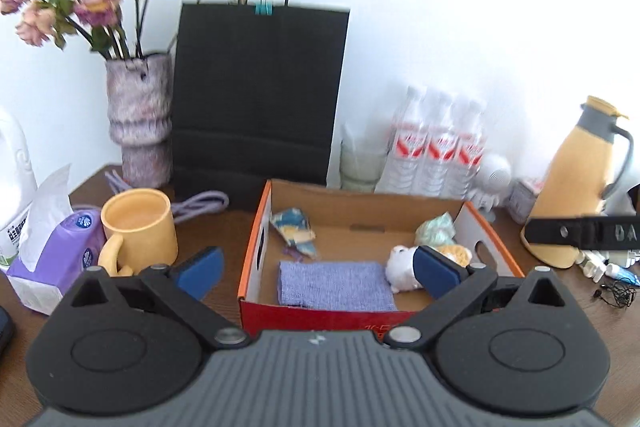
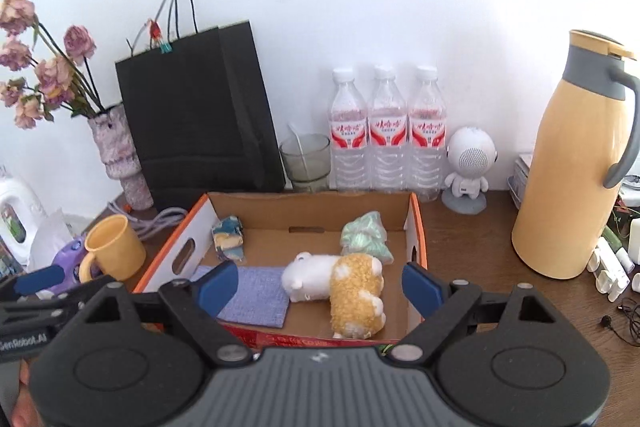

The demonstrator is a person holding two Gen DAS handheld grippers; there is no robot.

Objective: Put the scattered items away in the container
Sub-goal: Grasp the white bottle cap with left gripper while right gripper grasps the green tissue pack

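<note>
An open cardboard box (image 1: 256,243) (image 2: 416,227) with orange rim sits on the brown table. Inside lie a folded purple cloth (image 1: 336,285) (image 2: 256,295), a blue-yellow packet (image 1: 296,233) (image 2: 229,237), a pale green packet (image 1: 436,229) (image 2: 366,237) and a white-and-yellow plush toy (image 1: 400,267) (image 2: 344,287). My left gripper (image 1: 318,273) is open and empty above the box's near edge. My right gripper (image 2: 320,287) is open and empty, also above the near edge, with the plush between its fingers' line of sight.
A yellow mug (image 1: 138,227) (image 2: 114,247), tissue pack (image 1: 52,251) and vase of flowers (image 1: 138,119) stand left. A black paper bag (image 1: 256,99), glass (image 2: 306,161), three water bottles (image 2: 386,131) and speaker figurine (image 2: 468,163) line the back. A yellow thermos (image 2: 576,163), small tubes and earphones sit right.
</note>
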